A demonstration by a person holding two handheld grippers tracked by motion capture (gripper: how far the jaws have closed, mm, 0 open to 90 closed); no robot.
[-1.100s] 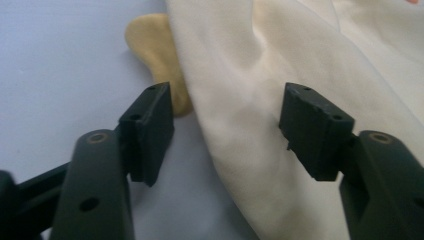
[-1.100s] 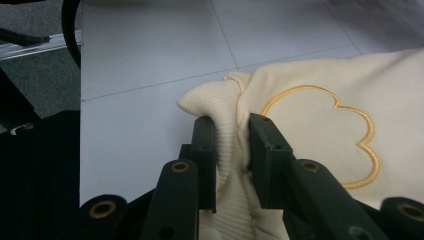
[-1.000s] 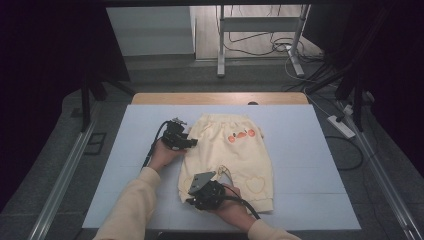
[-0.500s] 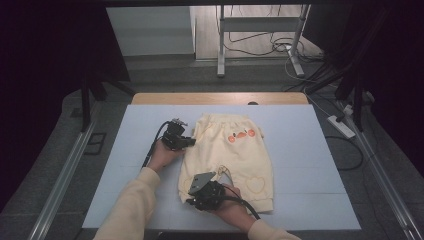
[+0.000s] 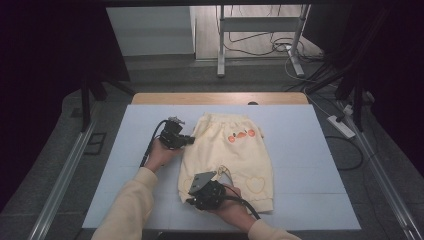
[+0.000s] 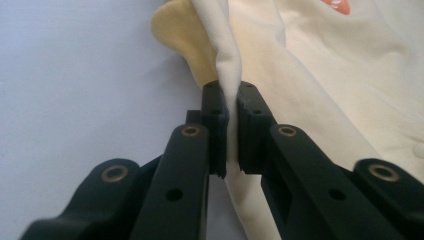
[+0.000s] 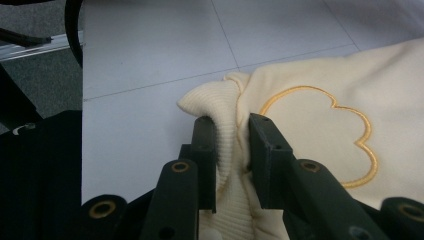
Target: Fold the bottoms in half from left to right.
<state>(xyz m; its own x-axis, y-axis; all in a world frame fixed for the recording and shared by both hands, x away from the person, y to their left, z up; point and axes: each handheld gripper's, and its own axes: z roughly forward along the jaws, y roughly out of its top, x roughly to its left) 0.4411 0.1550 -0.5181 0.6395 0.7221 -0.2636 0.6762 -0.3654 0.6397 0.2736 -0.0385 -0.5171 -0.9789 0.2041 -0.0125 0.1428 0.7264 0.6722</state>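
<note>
Nearest, right gripper [image 5: 200,192] clamped on the ribbed cuff [image 7: 220,135] of the near leg of the cream trousers [image 5: 235,155], lying flat on the white table [image 5: 310,200]. Best kept pinched firm while lifting, both hands rising together so the cloth hangs even and does not slip. Right hand [image 5: 232,207] low at the table's near edge, forearm coming in from below. Farther off, left gripper [image 5: 189,140] having just been closing, now nipped tight on a raised fold [image 6: 227,85] at the trousers' left side near the waist. Left hand [image 5: 161,152] behind it, gripper pointing across toward the cloth.
</note>
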